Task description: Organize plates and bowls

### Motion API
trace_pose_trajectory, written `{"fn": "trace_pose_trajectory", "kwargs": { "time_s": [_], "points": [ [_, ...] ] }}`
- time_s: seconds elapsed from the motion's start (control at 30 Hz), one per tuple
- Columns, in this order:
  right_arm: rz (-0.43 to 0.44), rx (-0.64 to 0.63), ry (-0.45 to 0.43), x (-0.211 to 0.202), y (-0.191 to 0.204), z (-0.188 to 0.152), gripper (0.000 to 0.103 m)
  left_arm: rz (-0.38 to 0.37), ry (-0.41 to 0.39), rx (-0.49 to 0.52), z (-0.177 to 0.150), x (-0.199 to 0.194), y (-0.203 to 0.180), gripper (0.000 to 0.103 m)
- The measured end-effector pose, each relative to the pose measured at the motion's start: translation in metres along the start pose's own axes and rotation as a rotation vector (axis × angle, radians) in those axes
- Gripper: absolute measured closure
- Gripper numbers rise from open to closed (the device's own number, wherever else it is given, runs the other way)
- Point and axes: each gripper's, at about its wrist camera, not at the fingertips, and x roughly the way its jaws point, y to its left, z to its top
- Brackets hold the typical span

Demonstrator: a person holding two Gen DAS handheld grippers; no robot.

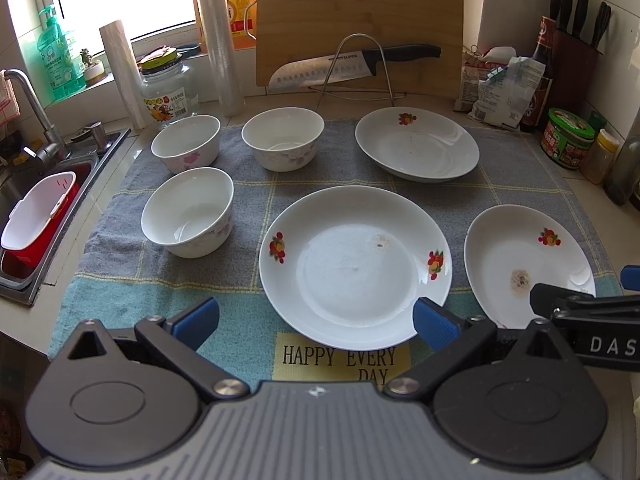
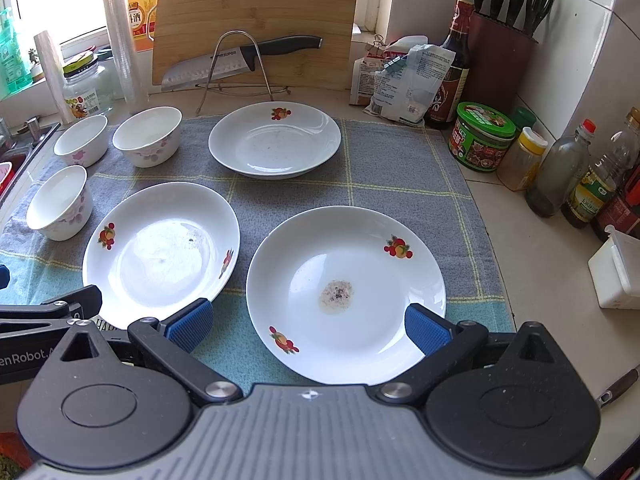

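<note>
Three plates (image 2: 346, 292), three bowls (image 1: 188, 212), knife (image 1: 344, 65) behind, towel (image 2: 400, 184) beneath

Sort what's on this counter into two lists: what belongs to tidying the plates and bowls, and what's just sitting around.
Job: three white plates, near left, near right, far; three bowls.

Lying about: cutting board, knife, glass jar, knife block, sauce bottles, green-lidded tub, towel.

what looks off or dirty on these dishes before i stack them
The near right plate has a brownish speckled stain at its centre, and the near left plate carries a smaller dark speck. The three bowls look clean; nothing is tipped, spilled or broken.
</note>
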Motion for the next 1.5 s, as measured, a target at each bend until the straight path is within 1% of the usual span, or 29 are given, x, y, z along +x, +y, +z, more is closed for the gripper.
{"fn": "trace_pose_trajectory", "kwargs": {
  "time_s": [0.6, 0.9, 1.03, 1.17, 1.3, 1.43, 1.5],
  "points": [
    [-0.016, 0.003, -0.004, -0.002, 0.004, 0.0, 0.0, -0.004, 0.003, 0.0, 0.001, 0.001, 0.0, 0.001],
    [-0.022, 0.006, -0.013, -0.005, 0.009, -0.002, 0.0, -0.027, 0.001, -0.004, 0.001, 0.001, 0.01, 0.001],
    [0.005, 0.033, -0.048, -0.009, 0.006, -0.003, 0.0, -0.061, -0.012, -0.009, 0.0, 0.0, 0.014, 0.001],
    [0.002, 0.028, -0.08, -0.013, 0.004, -0.003, 0.0, -0.09, -0.021, 0.01, -0.002, 0.0, 0.016, 0.001],
    [0.022, 0.036, -0.115, -0.017, 0.0, -0.005, 0.0, -0.118, -0.04, 0.027, -0.001, 0.004, 0.02, 0.001],
    [0.026, 0.012, -0.145, -0.021, -0.001, -0.006, 0.0, -0.156, -0.083, 0.07, -0.001, 0.008, 0.023, 0.001],
    [0.02, 0.004, -0.155, -0.022, -0.001, -0.007, 0.0, -0.191, -0.105, 0.1, -0.002, 0.009, 0.024, 0.001]
  ]
}}
